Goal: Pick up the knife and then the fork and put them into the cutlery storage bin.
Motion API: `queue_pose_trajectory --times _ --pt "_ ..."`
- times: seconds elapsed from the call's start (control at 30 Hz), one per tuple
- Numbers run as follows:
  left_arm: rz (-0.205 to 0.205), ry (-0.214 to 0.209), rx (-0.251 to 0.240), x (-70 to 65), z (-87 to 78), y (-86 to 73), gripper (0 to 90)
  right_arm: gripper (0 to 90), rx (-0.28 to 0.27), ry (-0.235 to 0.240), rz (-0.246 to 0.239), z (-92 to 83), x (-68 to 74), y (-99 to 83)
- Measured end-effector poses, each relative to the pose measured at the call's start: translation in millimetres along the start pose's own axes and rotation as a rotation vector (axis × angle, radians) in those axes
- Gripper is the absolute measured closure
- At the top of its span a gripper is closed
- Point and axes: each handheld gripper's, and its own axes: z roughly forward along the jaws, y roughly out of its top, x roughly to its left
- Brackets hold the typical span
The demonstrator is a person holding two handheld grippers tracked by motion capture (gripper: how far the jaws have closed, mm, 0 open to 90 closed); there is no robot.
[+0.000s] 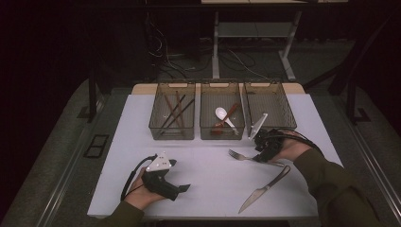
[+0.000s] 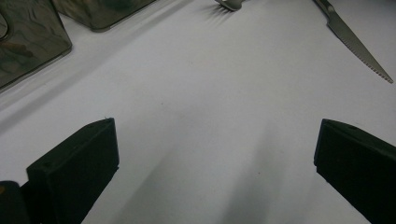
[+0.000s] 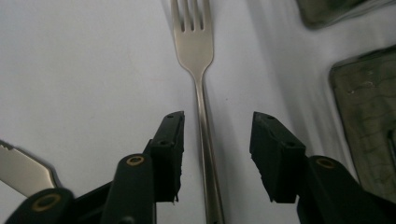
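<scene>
Steel, slim and silver, the dinner fork [image 3: 201,107] lies flat on the white table [image 1: 208,184] with its handle between the parted jaws of the right gripper [image 3: 215,154], pads not touching it. Centre the jaws, then close squarely. The serrated steel knife [image 1: 264,188] lies near and the smoky plastic bins [image 1: 222,111] just behind; the room is upward. The left gripper [image 2: 215,172] rests wide open, well apart.

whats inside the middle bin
The middle bin holds a white spoon lying beside a brown-handled utensil. Its tinted front wall and dim light hide whatever lies low at the front.
</scene>
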Motion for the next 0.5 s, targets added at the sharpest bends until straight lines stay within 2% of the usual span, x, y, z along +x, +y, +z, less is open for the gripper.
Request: queue_pose_trajectory --times 0.07,0.17,0.23,0.5 --pt "0.000 -0.001 -0.001 -0.3 0.0 0.0 0.0 60.0 0.037 0.005 -0.028 3.8 -0.6 4.0" --pt "0.001 -0.003 -0.003 -0.6 -0.2 0.0 0.0 66.1 0.079 0.035 -0.050 9.2 0.2 9.6" --pt "0.001 -0.003 -0.004 -0.5 -0.3 0.0 0.0 68.6 0.108 0.035 -0.058 12.7 0.7 12.4" --pt "0.001 -0.005 -0.003 -0.9 -0.1 0.1 0.0 77.3 0.153 0.054 -0.081 20.0 -0.8 18.4"
